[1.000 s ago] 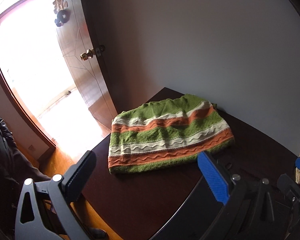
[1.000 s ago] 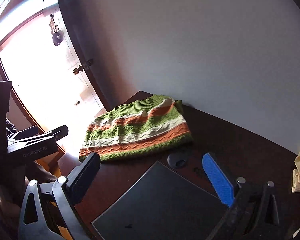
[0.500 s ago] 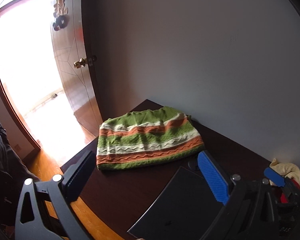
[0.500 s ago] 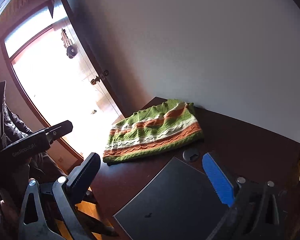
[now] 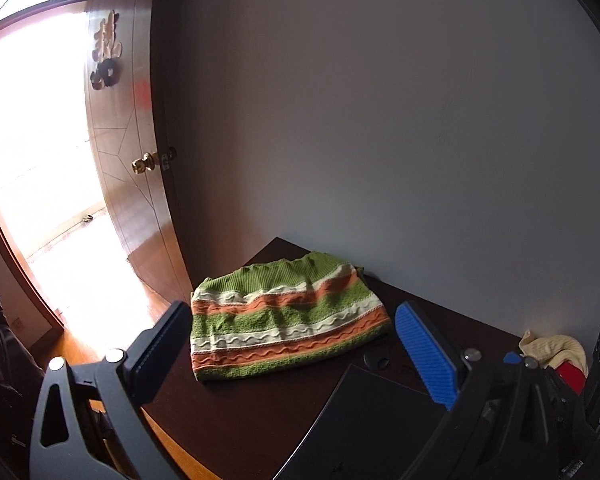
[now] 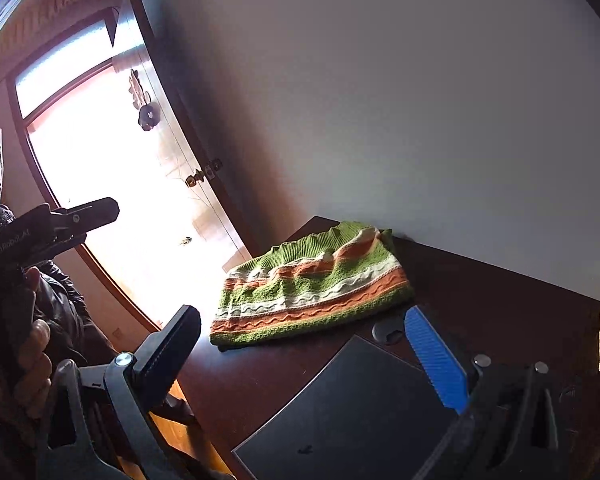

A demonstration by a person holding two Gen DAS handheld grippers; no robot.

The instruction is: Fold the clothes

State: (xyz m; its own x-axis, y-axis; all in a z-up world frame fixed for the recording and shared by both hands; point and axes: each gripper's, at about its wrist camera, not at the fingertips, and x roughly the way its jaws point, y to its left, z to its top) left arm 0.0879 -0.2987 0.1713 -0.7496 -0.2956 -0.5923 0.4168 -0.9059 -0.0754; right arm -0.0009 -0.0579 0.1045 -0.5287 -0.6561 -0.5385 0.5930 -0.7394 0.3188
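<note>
A folded knit garment with green, orange and cream stripes lies flat at the far left corner of the dark wooden table, against the wall; the right wrist view shows the garment too. My left gripper hovers open well short of it, nothing between its black and blue fingers. My right gripper is also open and empty, held back over the table's near side. The left gripper's body shows at the left of the right wrist view, held by a person's hand.
A dark flat laptop-like slab lies on the table near me, with a round cable grommet beside the garment. A cream cloth and a red item sit at the right. An open wooden door and bright doorway are to the left.
Both grippers have pulled back and risen away from the garment, which now looks smaller and farther off. The garment itself has not moved. Both stay open.
</note>
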